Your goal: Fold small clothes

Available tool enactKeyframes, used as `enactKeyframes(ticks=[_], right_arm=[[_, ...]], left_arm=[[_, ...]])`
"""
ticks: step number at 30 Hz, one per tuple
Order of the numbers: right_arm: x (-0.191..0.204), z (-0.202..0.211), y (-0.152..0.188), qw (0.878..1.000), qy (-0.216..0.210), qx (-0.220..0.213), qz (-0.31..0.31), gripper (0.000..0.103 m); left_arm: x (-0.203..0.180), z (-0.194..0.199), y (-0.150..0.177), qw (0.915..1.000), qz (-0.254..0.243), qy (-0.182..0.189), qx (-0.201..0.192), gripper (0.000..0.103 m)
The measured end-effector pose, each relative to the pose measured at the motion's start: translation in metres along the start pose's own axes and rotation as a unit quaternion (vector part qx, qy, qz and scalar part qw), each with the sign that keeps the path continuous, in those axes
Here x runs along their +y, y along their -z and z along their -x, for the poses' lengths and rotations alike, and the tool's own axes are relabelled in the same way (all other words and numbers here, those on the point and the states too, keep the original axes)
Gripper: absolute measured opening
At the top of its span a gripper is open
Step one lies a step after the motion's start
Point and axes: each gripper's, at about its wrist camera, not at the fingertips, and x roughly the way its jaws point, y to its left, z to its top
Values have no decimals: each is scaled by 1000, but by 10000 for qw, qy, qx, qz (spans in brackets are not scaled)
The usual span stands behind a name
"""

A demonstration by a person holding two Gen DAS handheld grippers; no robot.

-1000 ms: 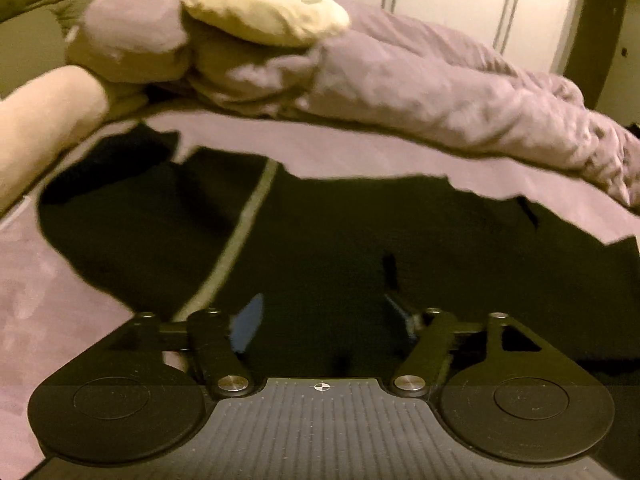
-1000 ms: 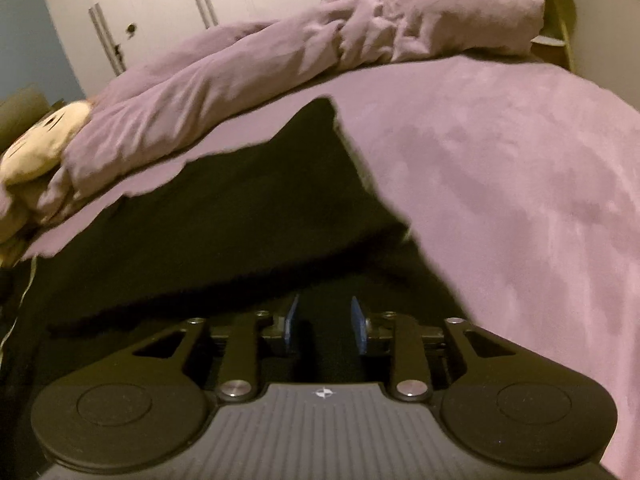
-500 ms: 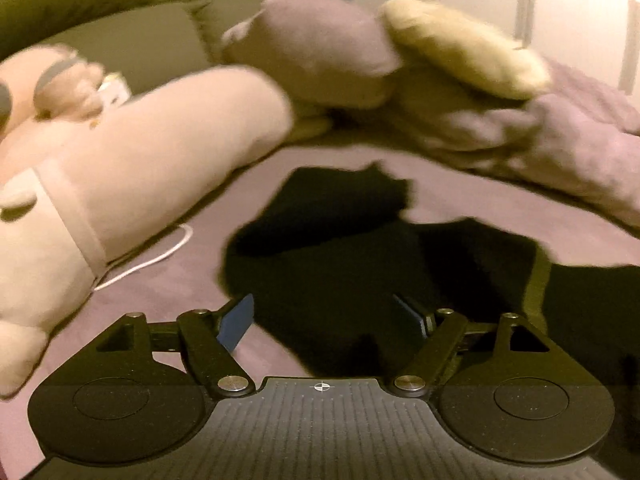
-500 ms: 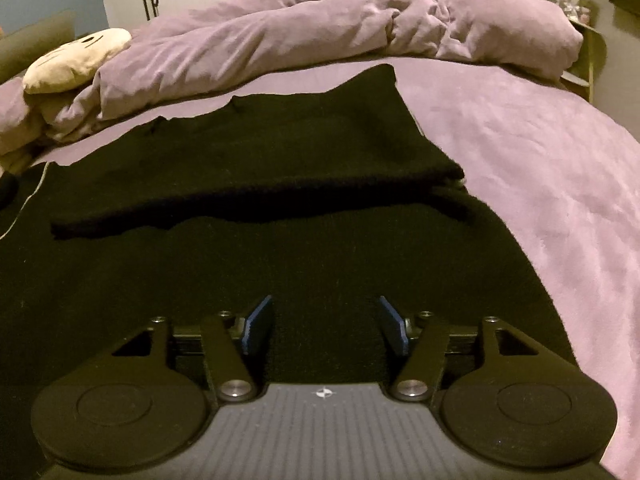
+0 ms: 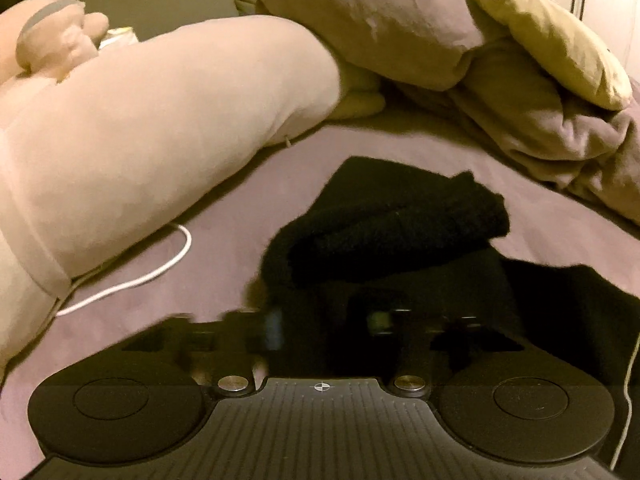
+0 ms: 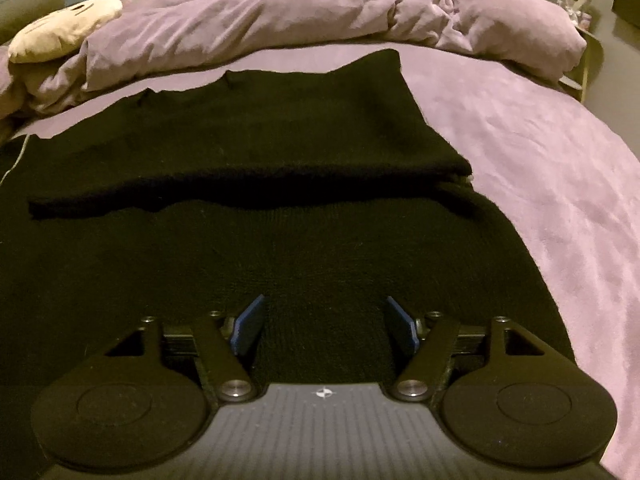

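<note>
Black knit fabric, a dark garment [image 6: 280, 248], lies spread on the bed [image 6: 540, 184], with 1 part folded over the rest so that a doubled band crosses it from side to side. In the right wrist view the right gripper [image 6: 324, 330] hangs just over the near edge of the cloth; its jaws stand wide and are opening, the blue pads [image 6: 248, 326] clear of the knit that shows between them. In the left wrist view the left gripper [image 5: 326, 322] sits at a bunched, rolled end of the same garment [image 5: 400, 224]; its jaws are closing, blurred, with dark fabric between them, and whether the pads press it cannot be told. No brand, label or writing can be read. A thin white cable [image 5: 160, 272] curls on the mauve sheet beside a long pale pink plush cushion [image 5: 152, 128]. Beyond lie a crumpled mauve duvet [image 6: 300, 16] and a cream cushion [image 6: 64, 32].
</note>
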Motion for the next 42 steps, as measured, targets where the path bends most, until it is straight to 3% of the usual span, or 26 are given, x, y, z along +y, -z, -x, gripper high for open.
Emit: enactKeyframes(ticks=[1,10,15,19,23,27,29,30,31,32,34,37,39,42], right_arm=[[1,0,-1,10000,12,26,3,68],[1,-1,-8,9997,33,231,31,68],[1,2,-9,9996,1,265,5,70],[-1,6,-8,9995,-79,302,-17,70],[-4,15,-6,9992,-272,281,-122,70],[-7,25,-1,9977,-578,222,-293,71],[-6,28,1,9967,-698,220,-340,71],[-6,29,2,9963,-751,226,-361,71],[-5,30,3,9958,-799,240,-383,71],[-6,32,3,9952,-848,250,-409,71],[-7,35,2,9944,-925,235,-444,71],[-7,40,-1,9925,-1116,161,-479,71],[-2,39,-8,9875,-1453,133,-587,71],[16,31,-22,9725,-2133,158,-926,70]], left_arm=[[-1,1,-2,10000,-18,-12,-8,14],[-11,51,-15,9968,-207,422,-650,10],[-41,103,-19,9879,-592,882,-1129,9],[-72,156,-11,9755,-876,1428,-1427,9],[-106,216,20,9553,-1207,2082,-1715,9],[-149,267,77,9241,-1894,2795,-1792,11],[-173,276,116,9099,-2332,3110,-1449,19],[-181,278,133,9035,-2544,3191,-1311,26],[-186,278,150,8987,-2720,3243,-1147,41],[-188,277,166,8970,-2825,3259,-969,45],[-179,274,187,9000,-2775,3293,-678,58],[-148,273,200,9251,-2185,3077,-421,76],[-119,271,205,9443,-1700,2798,-319,77],[-79,266,206,9646,-1087,2400,-76,78]])
